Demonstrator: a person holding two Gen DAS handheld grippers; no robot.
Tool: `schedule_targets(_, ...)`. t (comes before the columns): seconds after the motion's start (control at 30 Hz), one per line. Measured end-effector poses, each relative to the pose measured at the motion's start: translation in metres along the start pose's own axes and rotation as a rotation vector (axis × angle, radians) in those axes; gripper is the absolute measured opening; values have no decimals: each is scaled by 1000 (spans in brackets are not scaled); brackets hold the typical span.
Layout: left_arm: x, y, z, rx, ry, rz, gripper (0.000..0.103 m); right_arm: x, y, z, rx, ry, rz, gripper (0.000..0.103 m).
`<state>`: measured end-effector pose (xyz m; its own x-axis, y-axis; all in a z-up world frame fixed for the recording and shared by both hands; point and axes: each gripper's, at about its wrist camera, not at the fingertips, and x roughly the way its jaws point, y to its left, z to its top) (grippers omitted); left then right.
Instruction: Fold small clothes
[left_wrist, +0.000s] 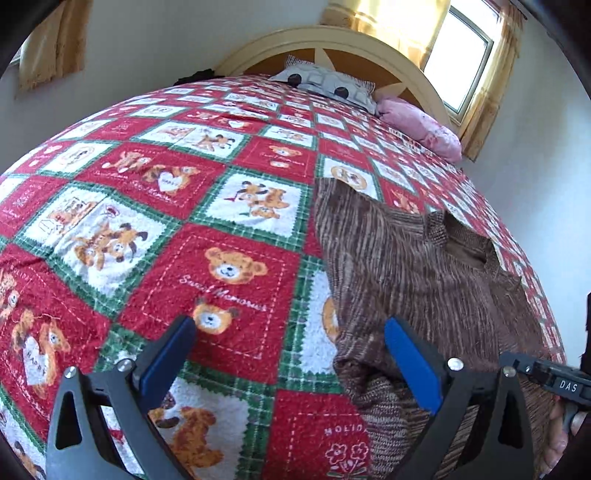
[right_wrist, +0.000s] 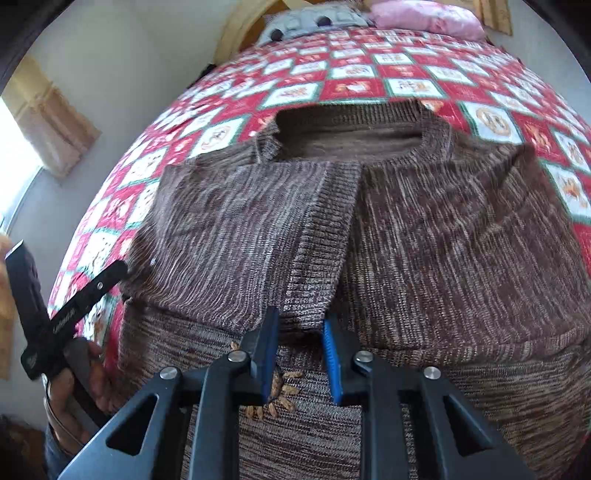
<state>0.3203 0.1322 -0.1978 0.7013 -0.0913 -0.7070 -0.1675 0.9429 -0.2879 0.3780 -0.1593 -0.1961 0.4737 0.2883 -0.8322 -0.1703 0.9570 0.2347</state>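
Observation:
A brown knit sweater (right_wrist: 443, 229) lies flat on the red, white and green teddy-bear quilt (left_wrist: 229, 273), its collar (right_wrist: 351, 136) toward the headboard. One sleeve (right_wrist: 236, 229) is folded across the chest, with its ribbed cuff (right_wrist: 321, 243) running down to my right gripper (right_wrist: 299, 321). The blue pads stand close together on the cuff's end. My left gripper (left_wrist: 290, 323) is wide open at the sweater's (left_wrist: 406, 266) left edge, one finger over the knit, the other over bare quilt, nothing held. From the right wrist view it appears at the far left (right_wrist: 66, 317), held by a hand.
A grey pillow (left_wrist: 325, 83) and a pink pillow (left_wrist: 424, 125) lie by the cream headboard (left_wrist: 332, 40). A bright window (left_wrist: 458, 55) with yellow curtains is behind. The bed's edge drops off right of the sweater. Bare quilt stretches to the left.

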Motion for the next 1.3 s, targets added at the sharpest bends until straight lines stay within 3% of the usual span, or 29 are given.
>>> schedule_targets(0.13, 2, -2, 0, 8, 3, 9, 103, -20, 6, 2, -45, -91, -41, 11)
schedule_targets(0.2, 7, -9, 0, 43, 24, 54, 103, -27, 5, 6, -48, -115, -51, 11)
schedule_targets(0.3, 11, -24, -3, 131, 42, 101, 103, -21, 4, 8, -74, -110, -144, 11)
schedule_targets(0.47, 17, -29, -4, 175, 67, 134, 103, 2, -7, 0, -102, -48, -190, 11)
schedule_targets(0.53, 17, -28, -3, 170, 67, 131, 103, -3, -6, -2, -119, -57, -195, 25)
schedule_targets(0.6, 15, -26, -3, 163, 62, 125, 103, -15, -3, -4, -120, -83, -214, 65)
schedule_targets(0.73, 15, -25, -3, 159, 65, 125, 103, -41, 11, -9, -170, -204, -129, 66)
schedule_targets(0.87, 13, -28, -7, 178, 71, 143, 103, -33, 32, -17, -281, -174, -16, 66)
schedule_targets(0.93, 13, -28, -7, 176, 76, 143, 103, -16, 35, -19, -316, -124, -46, 66)
schedule_targets(1.0, 11, -28, -9, 177, 75, 144, 103, 6, 23, -20, -270, -8, -94, 66)
schedule_targets(1.2, 9, -26, -8, 159, 68, 124, 103, -35, 14, -9, -195, -133, 52, 66)
schedule_targets(1.3, 9, -25, -8, 162, 69, 126, 103, -34, 19, 4, -187, -149, 100, 66)
